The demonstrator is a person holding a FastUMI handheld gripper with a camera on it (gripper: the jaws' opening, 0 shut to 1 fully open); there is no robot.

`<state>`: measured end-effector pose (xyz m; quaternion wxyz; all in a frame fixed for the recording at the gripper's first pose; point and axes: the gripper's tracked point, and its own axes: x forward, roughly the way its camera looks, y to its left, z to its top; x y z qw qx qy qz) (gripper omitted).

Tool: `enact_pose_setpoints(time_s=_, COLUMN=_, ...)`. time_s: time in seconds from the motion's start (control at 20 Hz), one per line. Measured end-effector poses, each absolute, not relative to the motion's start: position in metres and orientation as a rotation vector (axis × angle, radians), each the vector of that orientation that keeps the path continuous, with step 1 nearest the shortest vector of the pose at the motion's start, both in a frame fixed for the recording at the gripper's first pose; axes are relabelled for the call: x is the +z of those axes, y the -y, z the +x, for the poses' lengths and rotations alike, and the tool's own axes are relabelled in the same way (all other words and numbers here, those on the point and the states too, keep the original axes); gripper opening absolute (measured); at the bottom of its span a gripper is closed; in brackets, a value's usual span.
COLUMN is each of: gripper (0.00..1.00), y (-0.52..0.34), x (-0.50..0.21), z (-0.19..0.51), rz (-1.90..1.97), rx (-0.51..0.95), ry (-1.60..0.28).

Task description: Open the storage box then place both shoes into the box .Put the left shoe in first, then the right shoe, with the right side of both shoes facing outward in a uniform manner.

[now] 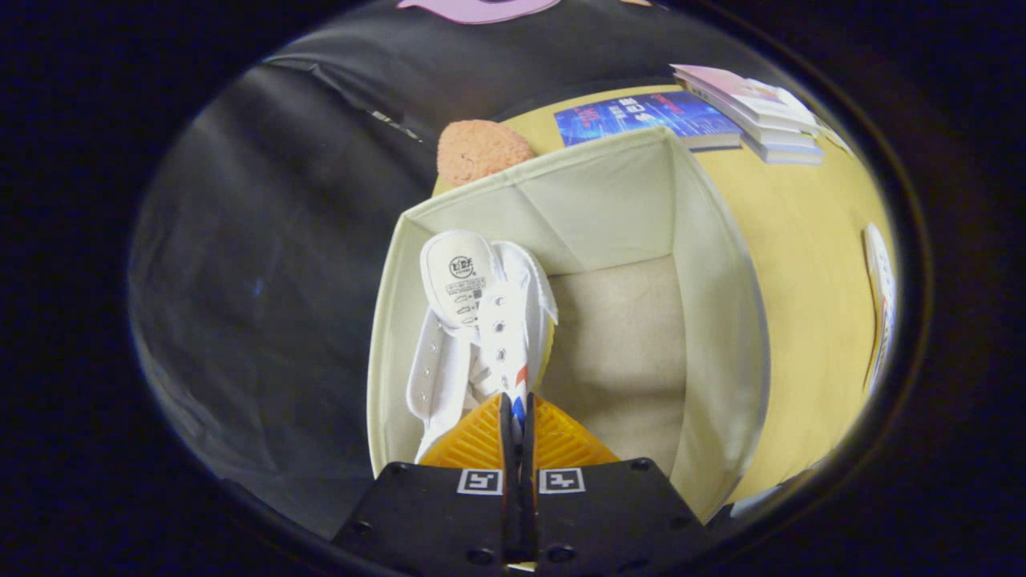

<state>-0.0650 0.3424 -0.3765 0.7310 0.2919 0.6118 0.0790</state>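
The gripper (517, 417) has its two fingers pressed almost together, and they pinch the edge of a white canvas shoe (481, 320). This shoe hangs inside the open storage box (713, 320), close to the box wall at 9 o'clock, with its opening turned up toward the camera. The tongue carries a round logo and small printed lines, but they are too small to read. A small red and blue mark shows on the shoe just ahead of the fingertips.

The rest of the box floor, from the shoe toward 3 o'clock, is bare beige cloth. The box stands on a yellow table (801, 264). Beyond the box, at 12 o'clock, a round orange-pink object (479, 150) lies just behind the wall. At 1 o'clock a blue book (641, 116) lies flat, its cover writing not readable, and beside it a stack of pale books (761, 112). At 3 o'clock, on the table, a second white shoe (880, 304) is partly seen.
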Motion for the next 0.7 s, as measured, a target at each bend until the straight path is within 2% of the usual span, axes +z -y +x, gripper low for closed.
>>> enact_pose_setpoints(time_s=0.4, gripper=0.03, y=-0.349, x=-0.406, z=-0.075, rz=0.603, rx=0.056, ry=-1.464)
enact_pose_setpoints(time_s=0.55, gripper=0.11, y=-0.35, x=-0.412, z=-0.086, rz=0.573, rx=0.06, ry=-1.541)
enact_pose_setpoints(time_s=0.7, gripper=0.29, y=-0.356, x=-0.405, z=-0.095, rz=0.592, rx=0.134, ry=-1.586)
